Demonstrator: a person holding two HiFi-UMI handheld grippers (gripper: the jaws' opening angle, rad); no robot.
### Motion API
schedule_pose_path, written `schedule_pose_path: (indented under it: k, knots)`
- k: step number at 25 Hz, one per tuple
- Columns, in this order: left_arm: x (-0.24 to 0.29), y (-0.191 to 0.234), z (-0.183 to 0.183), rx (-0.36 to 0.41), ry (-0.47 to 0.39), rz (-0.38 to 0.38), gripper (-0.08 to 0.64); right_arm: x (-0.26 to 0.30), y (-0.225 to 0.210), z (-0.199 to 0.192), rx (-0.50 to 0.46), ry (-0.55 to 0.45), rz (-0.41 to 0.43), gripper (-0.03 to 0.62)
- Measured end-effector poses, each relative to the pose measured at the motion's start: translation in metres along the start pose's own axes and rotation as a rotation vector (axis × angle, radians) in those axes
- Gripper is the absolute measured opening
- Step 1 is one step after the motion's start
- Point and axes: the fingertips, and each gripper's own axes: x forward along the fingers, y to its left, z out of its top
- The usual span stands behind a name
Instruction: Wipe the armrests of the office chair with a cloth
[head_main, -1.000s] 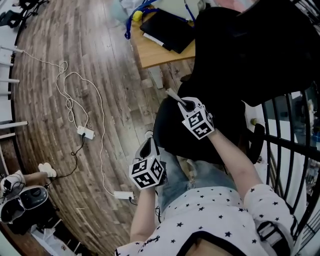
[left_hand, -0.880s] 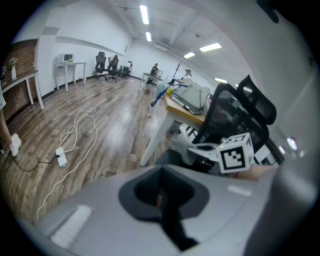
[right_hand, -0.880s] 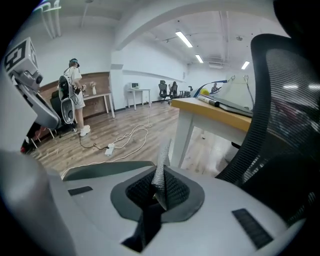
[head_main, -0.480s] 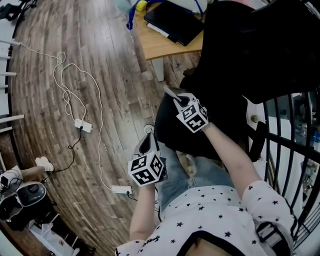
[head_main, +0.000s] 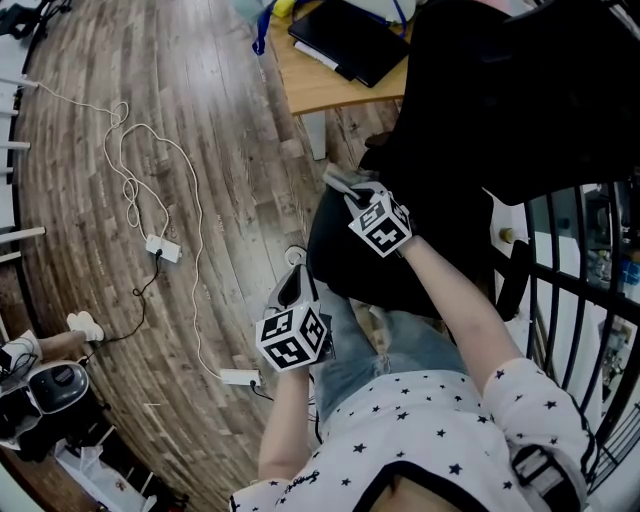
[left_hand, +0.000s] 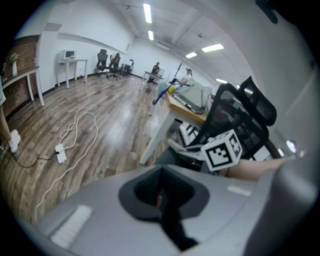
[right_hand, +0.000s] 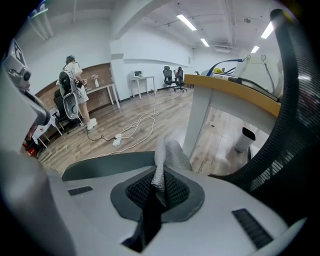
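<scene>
Open wooden floor (head_main: 215, 110) spreads left. The desk (head_main: 312, 96) leg stands just beyond the cloth (head_main: 338, 180), and the office chair (head_main: 500, 100) fills the right. The right gripper (head_main: 354, 195) clamps the cloth at the seat's left edge, its long axis pointing far-left. The left gripper (head_main: 293, 282) hangs nearer, jaws closed on nothing.

White shirt (head_main: 440, 432) with black stars, blue denim shorts (head_main: 352, 366).

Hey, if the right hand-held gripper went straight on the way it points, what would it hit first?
Most likely the white desk leg, just beyond the cloth that the right hand-held gripper pinches; depth is unclear, so it might slip past.
</scene>
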Motion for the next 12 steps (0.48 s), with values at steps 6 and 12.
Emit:
schedule_pose_path:
  k: [6, 12]
  knots:
    - [-0.003, -0.005, -0.005, -0.004, 0.005, -0.005, 0.006, -0.002, 0.003, 0.001, -0.01, 0.015, -0.005, 0.028]
    - [-0.006, -0.003, -0.011, -0.018, 0.004, 0.008, 0.006, -0.003, 0.011, -0.002, 0.005, 0.013, 0.011, 0.028]
